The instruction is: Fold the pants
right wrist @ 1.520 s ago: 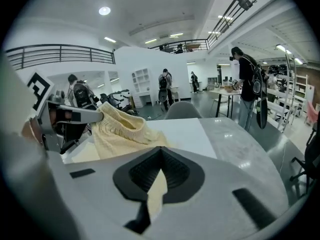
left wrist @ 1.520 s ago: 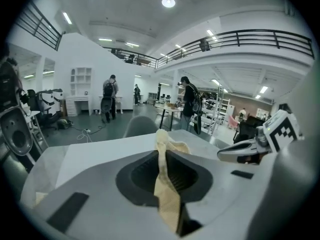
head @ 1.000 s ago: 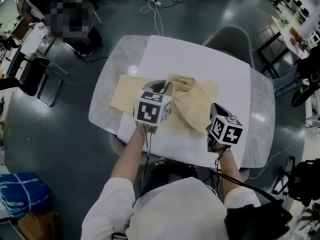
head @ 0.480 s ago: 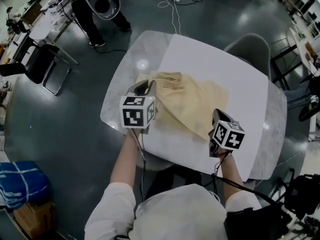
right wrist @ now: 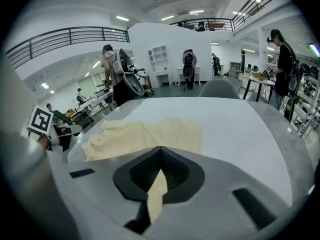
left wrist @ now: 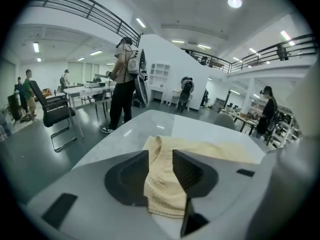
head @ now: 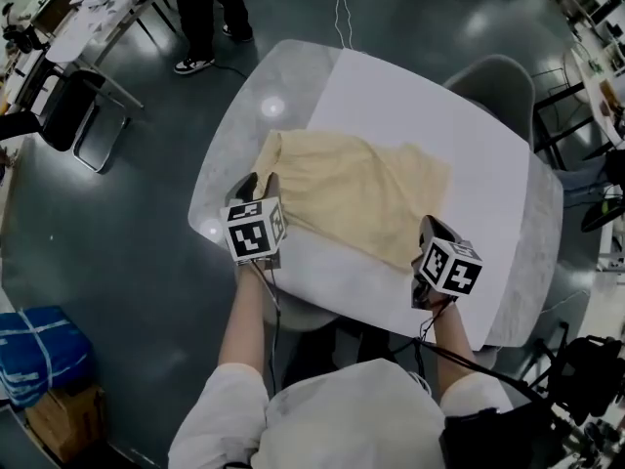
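The pale yellow pants lie spread flat on the white sheet that covers the table. My left gripper is low at their left end. Its jaws have just been opening, and in the left gripper view they stand apart with the gathered cloth edge lying loosely between them. My right gripper is at the pants' near right corner. In the right gripper view its jaws are shut on a thin strip of the fabric, and the remaining cloth stretches away to the left.
The grey table shows bare rim left of the sheet, close to my left gripper. A grey chair stands at the far side. A person stands beyond the far left corner. A black chair is out on the floor.
My left gripper has swung left and down to the table with the cloth edge. The pants, raised and bunched before, now lie flat. The right gripper has sunk a little.
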The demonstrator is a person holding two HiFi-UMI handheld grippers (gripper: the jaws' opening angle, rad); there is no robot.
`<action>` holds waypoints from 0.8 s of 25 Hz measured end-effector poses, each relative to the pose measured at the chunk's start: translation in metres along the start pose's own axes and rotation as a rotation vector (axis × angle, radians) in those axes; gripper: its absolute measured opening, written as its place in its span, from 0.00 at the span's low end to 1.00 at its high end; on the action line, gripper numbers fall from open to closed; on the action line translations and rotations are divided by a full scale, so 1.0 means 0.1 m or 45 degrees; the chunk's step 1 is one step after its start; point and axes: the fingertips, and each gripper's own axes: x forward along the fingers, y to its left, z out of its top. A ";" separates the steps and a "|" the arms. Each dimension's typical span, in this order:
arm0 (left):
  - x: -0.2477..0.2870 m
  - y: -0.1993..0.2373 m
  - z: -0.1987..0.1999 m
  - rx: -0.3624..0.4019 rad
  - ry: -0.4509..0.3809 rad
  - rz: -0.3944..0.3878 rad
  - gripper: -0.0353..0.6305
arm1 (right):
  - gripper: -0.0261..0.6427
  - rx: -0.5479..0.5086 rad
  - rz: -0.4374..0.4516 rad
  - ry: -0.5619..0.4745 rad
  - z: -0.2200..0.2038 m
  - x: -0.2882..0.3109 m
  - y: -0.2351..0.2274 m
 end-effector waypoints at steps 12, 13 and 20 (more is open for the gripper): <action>0.08 -2.16 -0.40 0.238 0.131 -0.428 0.24 | 0.03 0.117 -0.139 -0.069 -0.19 -0.56 -0.91; 0.08 -2.37 -0.47 0.265 0.151 -0.458 0.24 | 0.03 0.138 -0.155 -0.067 -0.25 -0.63 -1.05; 0.18 -3.59 -0.95 0.486 0.223 -0.556 0.24 | 0.03 0.250 -0.207 -0.044 -0.67 -0.95 -1.90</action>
